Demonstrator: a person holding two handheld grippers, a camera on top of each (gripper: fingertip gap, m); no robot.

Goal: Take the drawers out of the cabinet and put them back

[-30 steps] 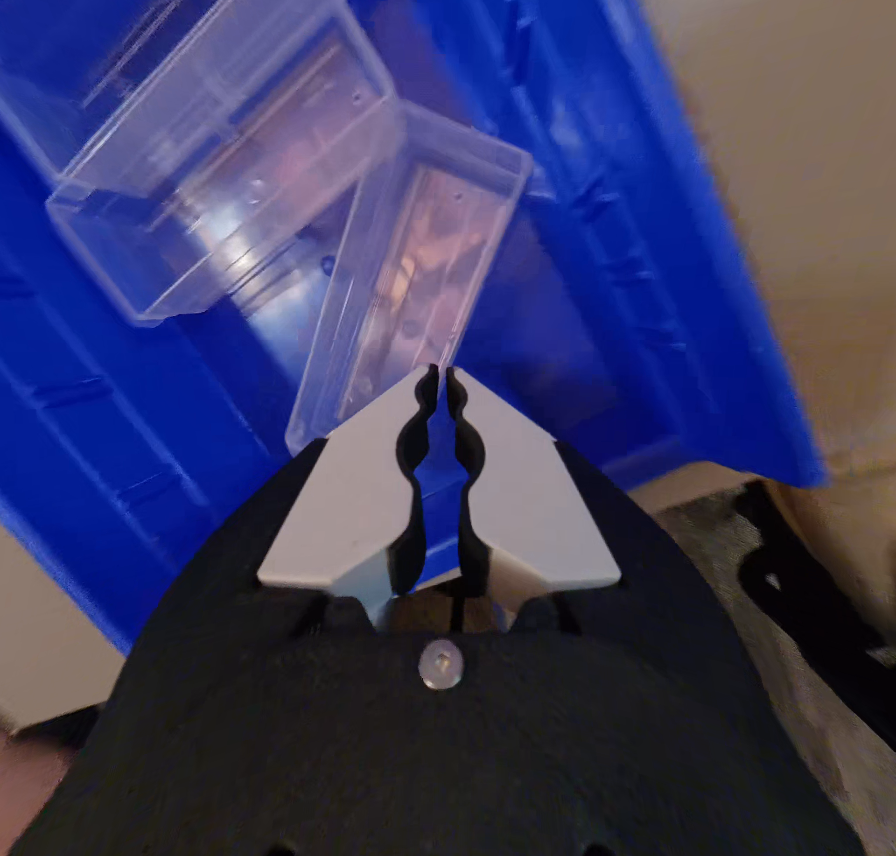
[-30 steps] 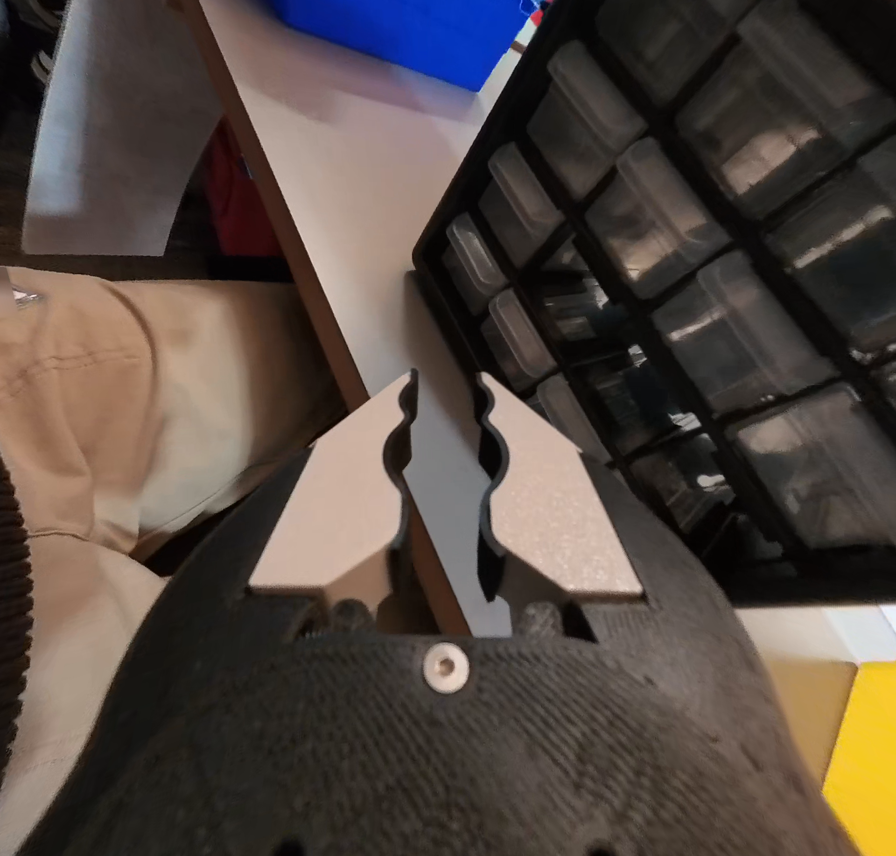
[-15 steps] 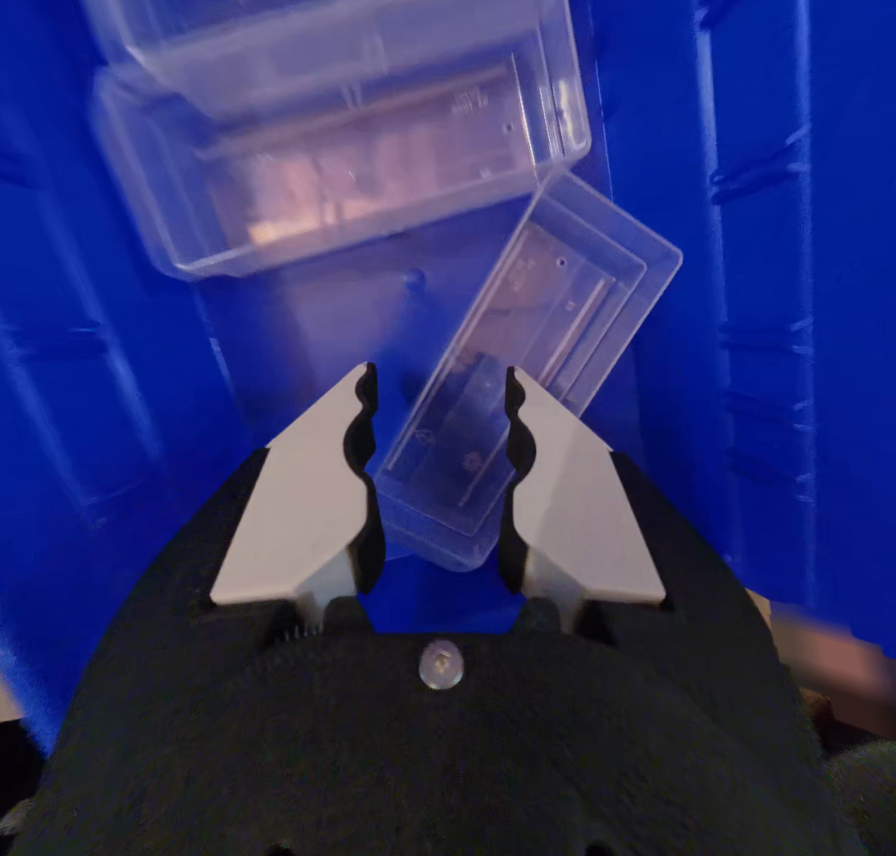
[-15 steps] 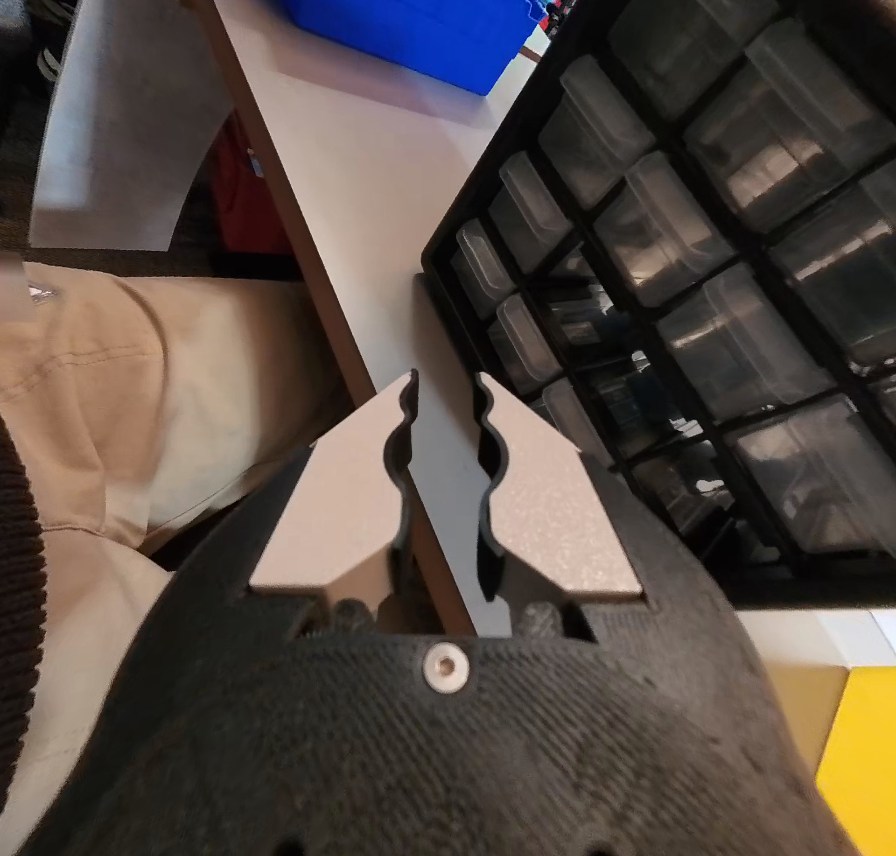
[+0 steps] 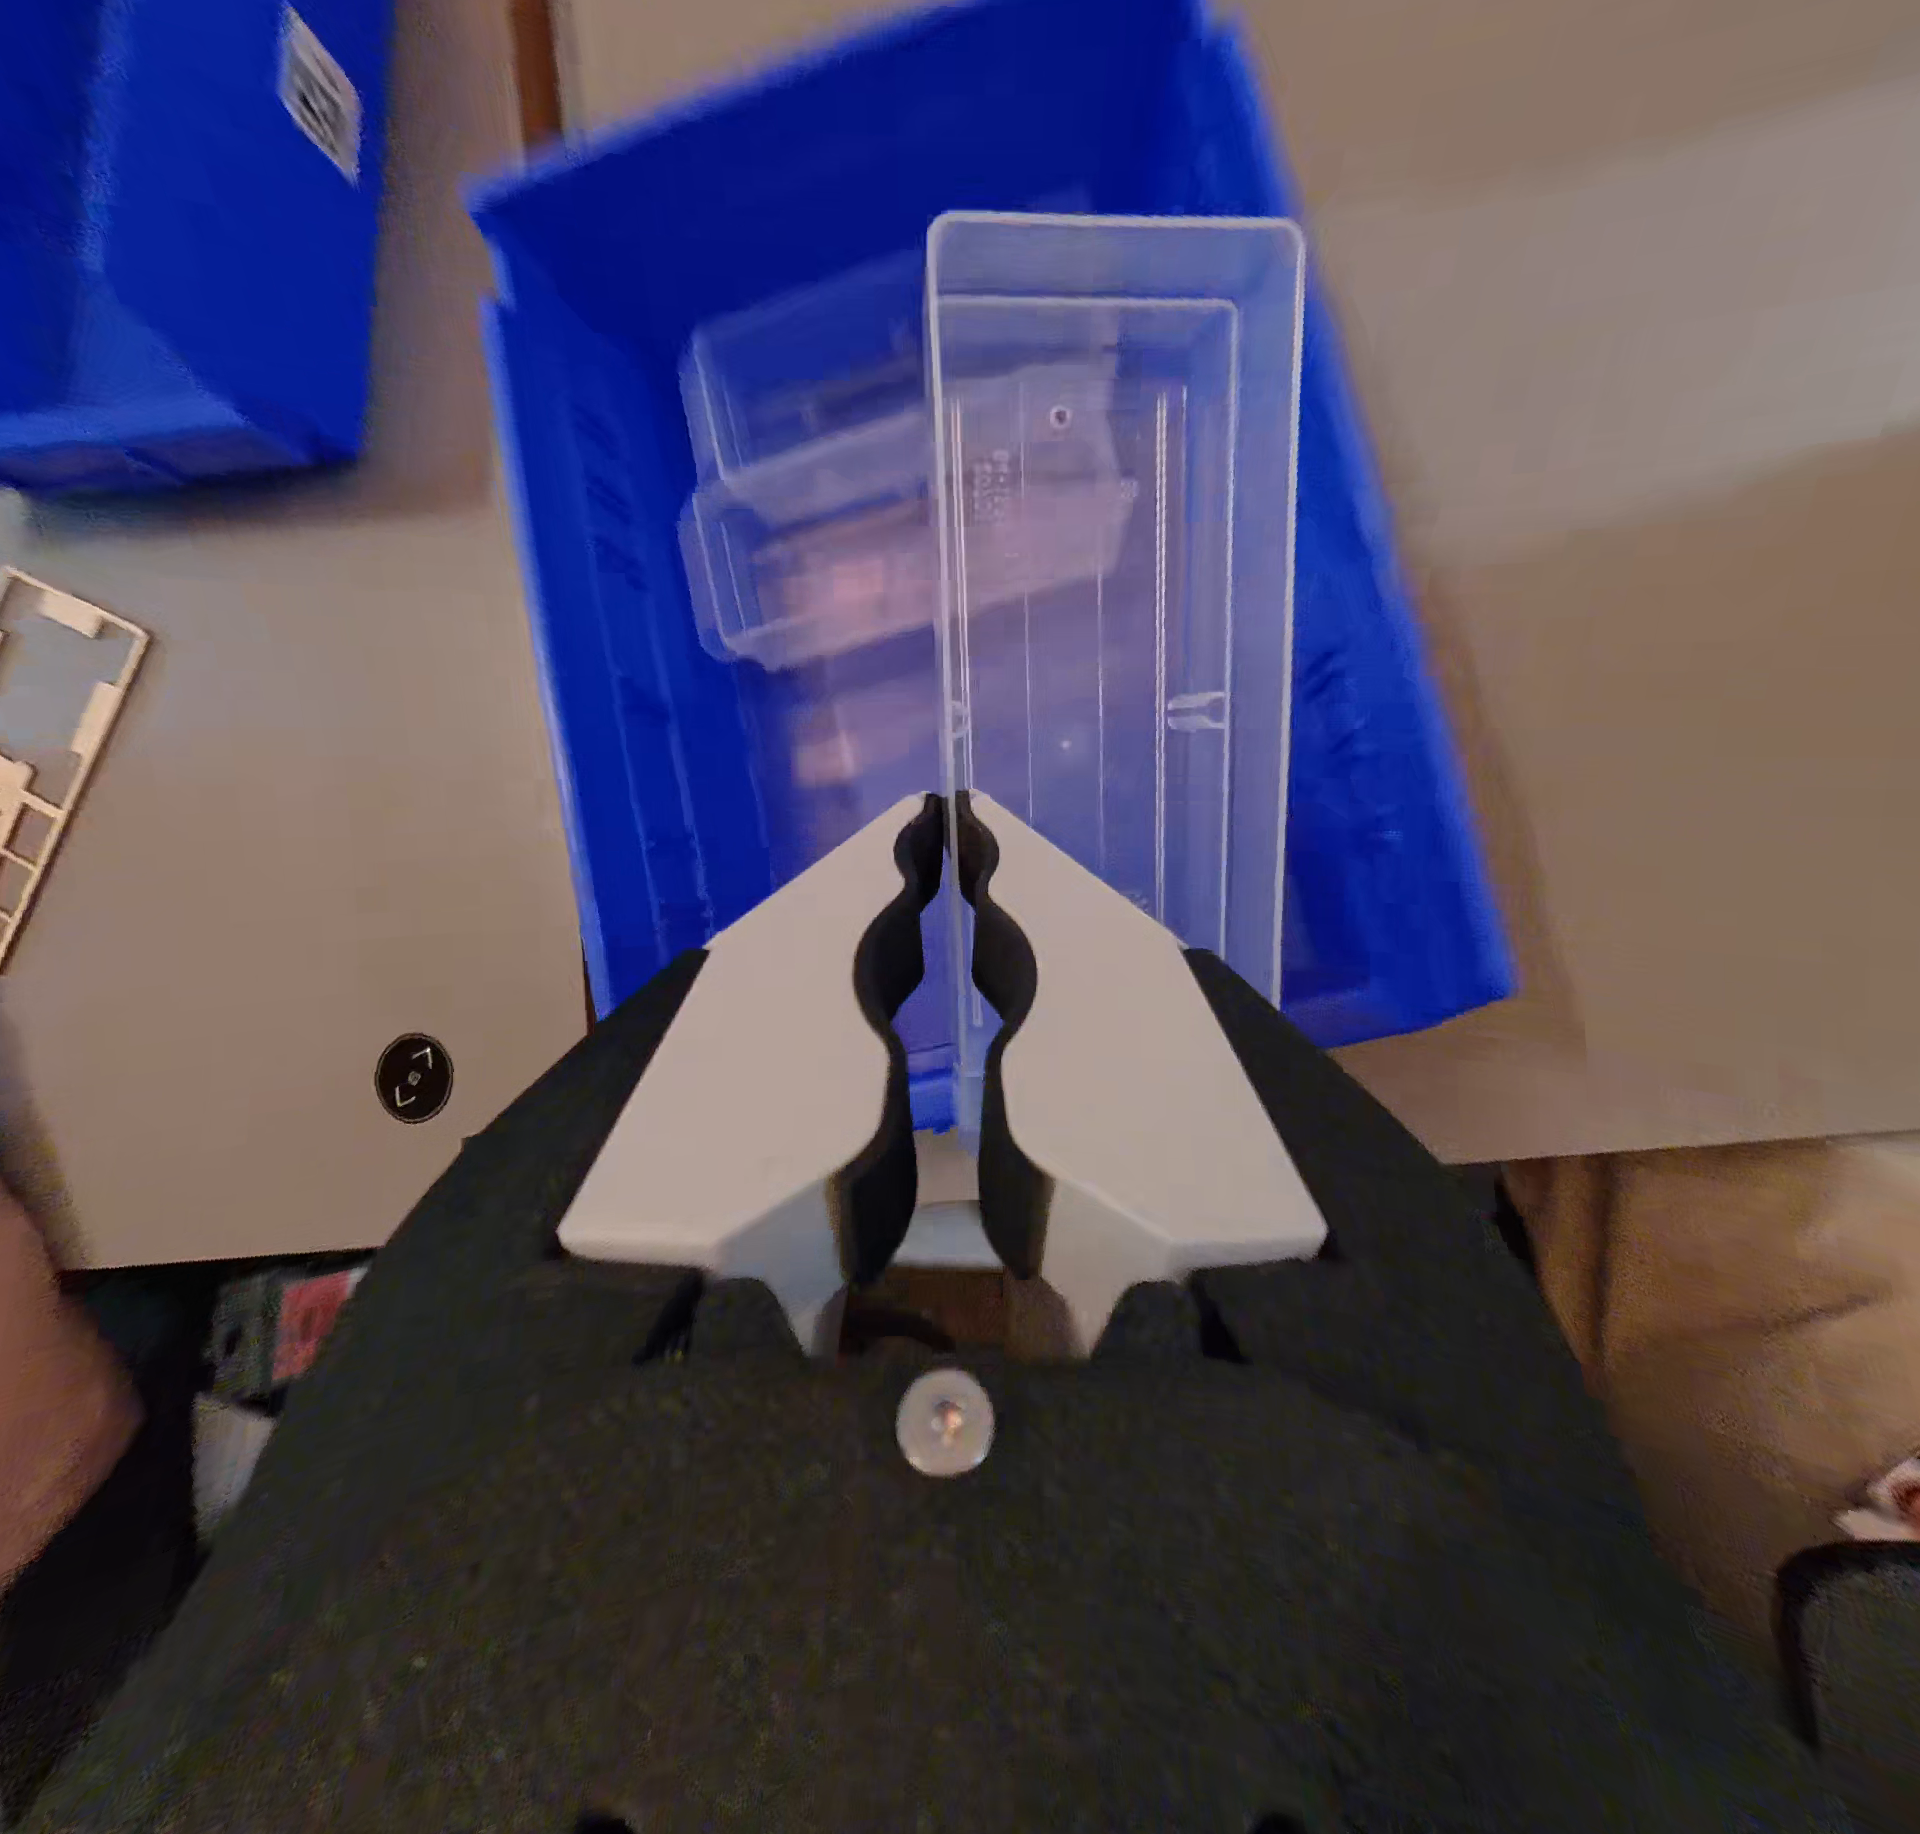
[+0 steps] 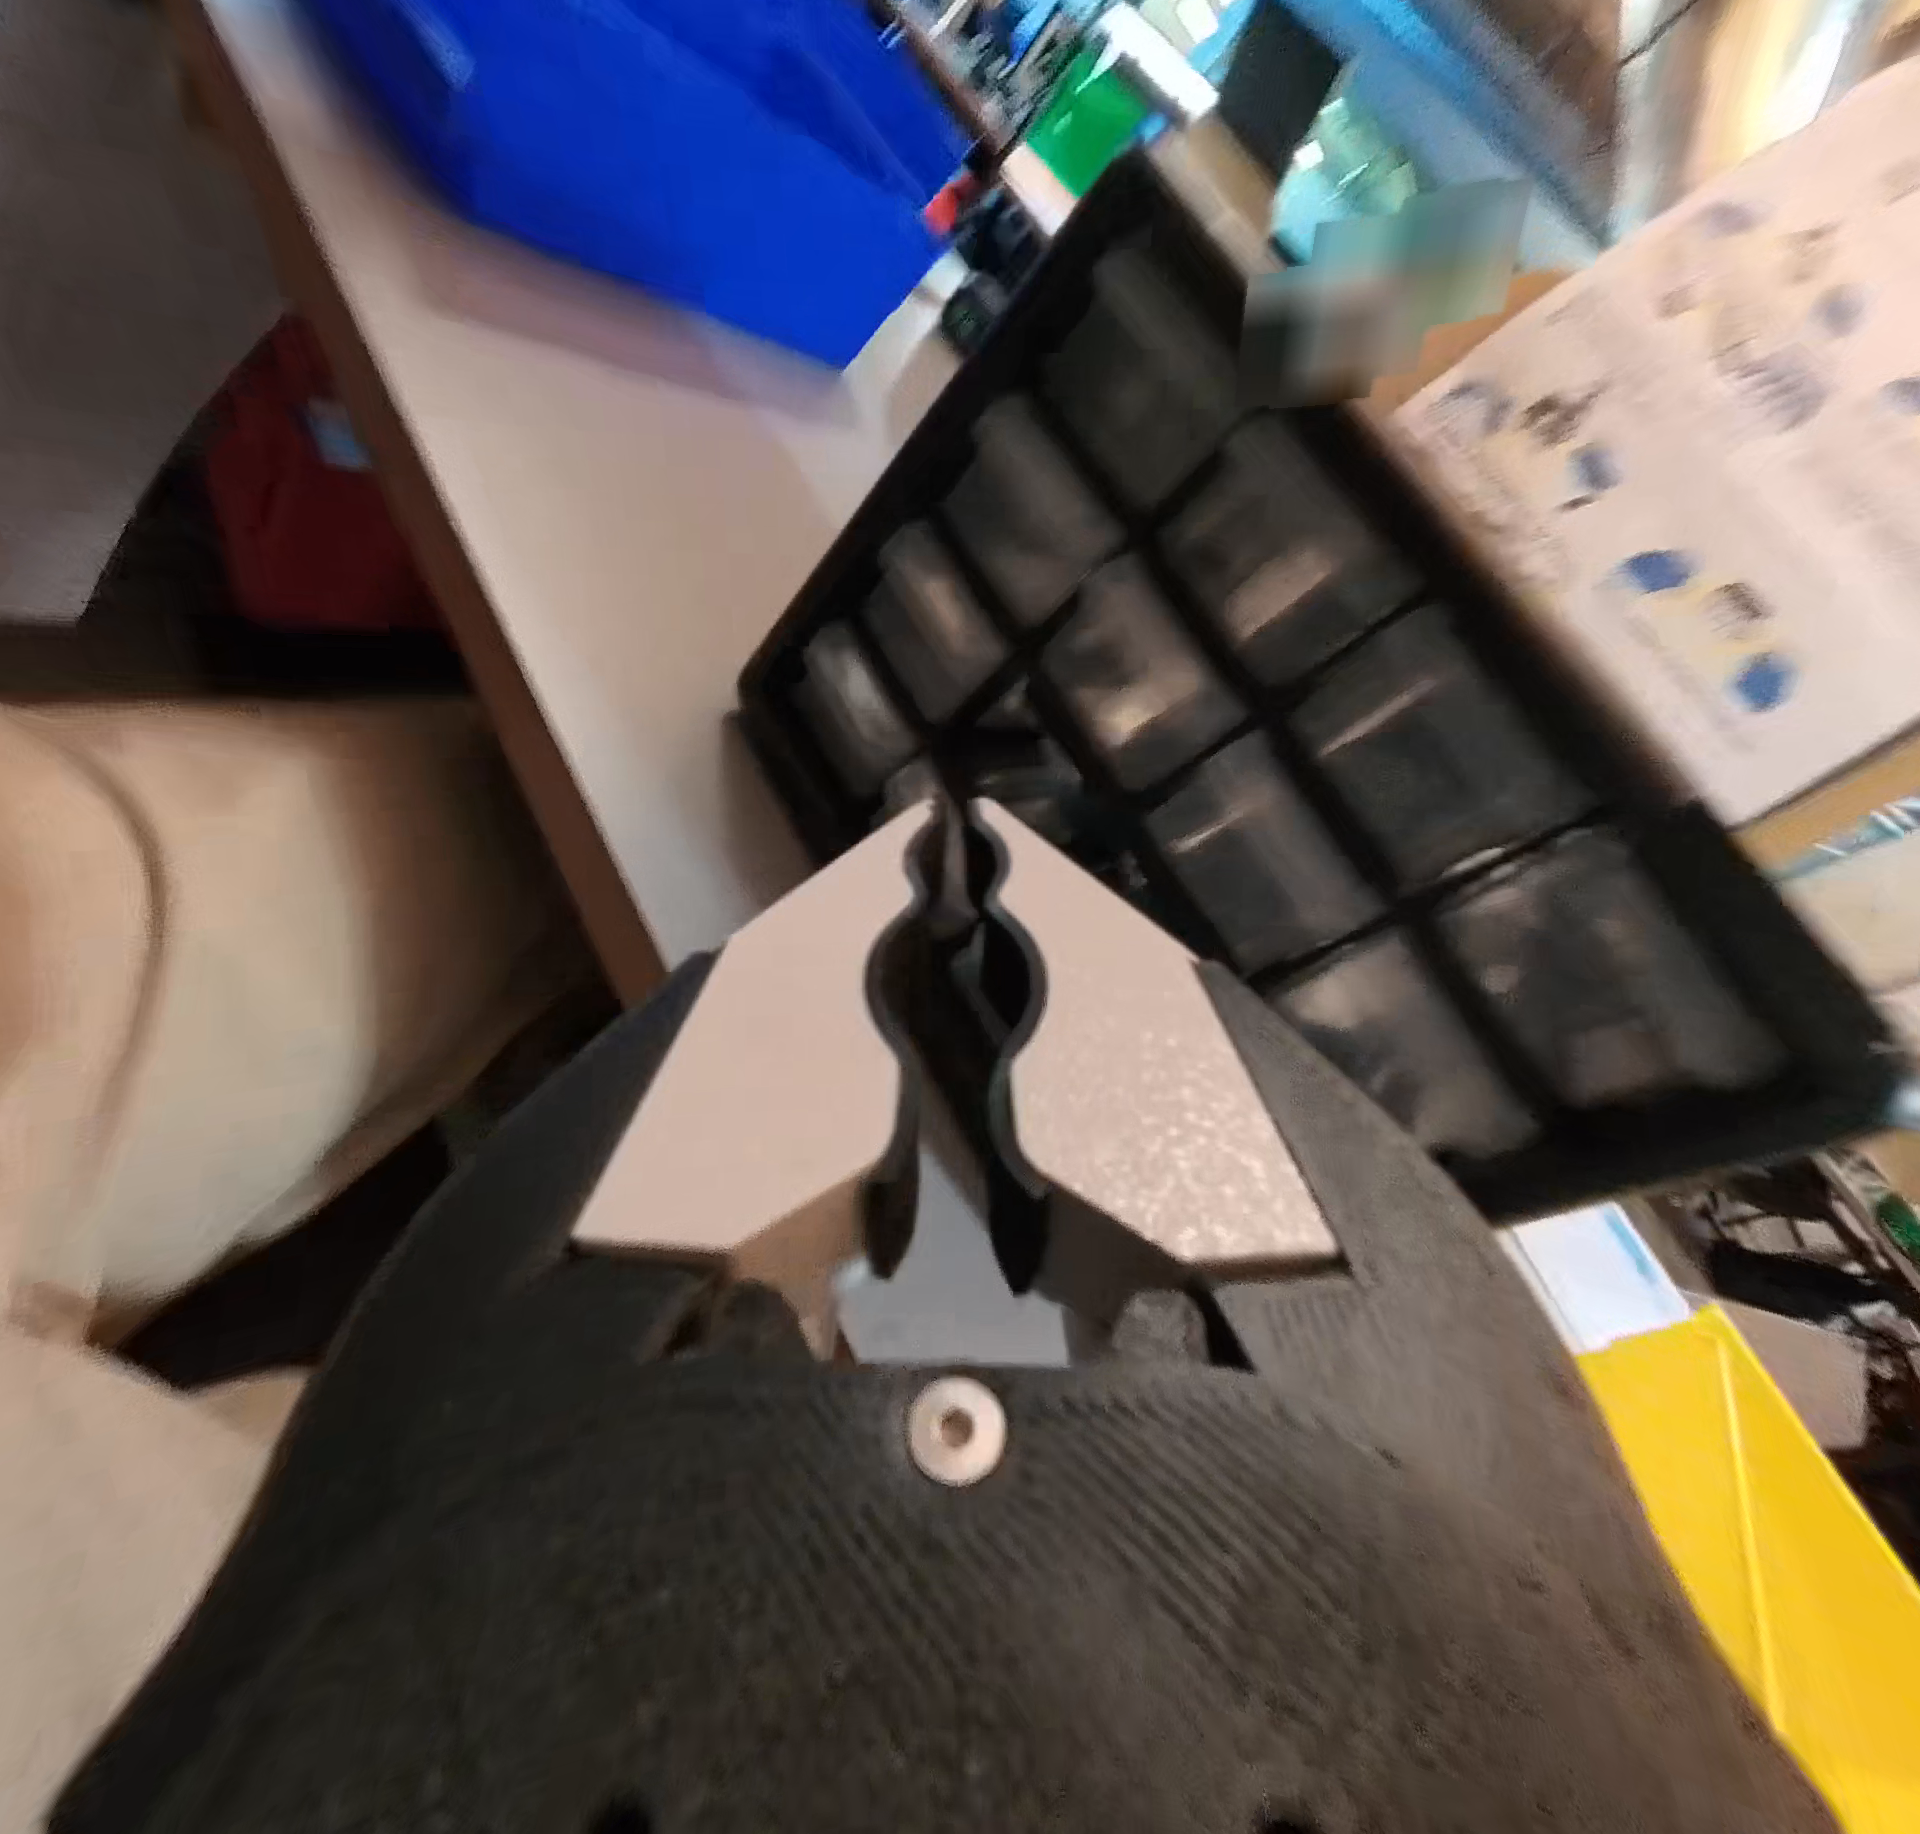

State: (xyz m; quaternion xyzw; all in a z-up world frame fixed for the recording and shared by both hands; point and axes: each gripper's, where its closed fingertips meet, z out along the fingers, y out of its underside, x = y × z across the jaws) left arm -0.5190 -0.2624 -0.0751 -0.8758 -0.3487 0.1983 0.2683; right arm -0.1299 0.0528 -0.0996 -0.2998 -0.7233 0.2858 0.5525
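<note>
Clear plastic drawer, long and empty, held by its left wall above the blue bin, two more clear drawers inside the bin, black cabinet with its other drawers in.

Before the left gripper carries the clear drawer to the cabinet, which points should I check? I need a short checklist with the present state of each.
1. Left gripper shut on the clear drawer, pinching one side wall: ok.
2. Drawer lifted clear of the blue bin: cannot tell; it appears raised over the bin.
3. Other clear drawers left in the bin, not caught on the held one: cannot tell.
4. Right gripper free to help: ok, shut with nothing visible between the tips.
5. Empty slot in the black cabinet: cannot tell, the view is blurred.
</note>
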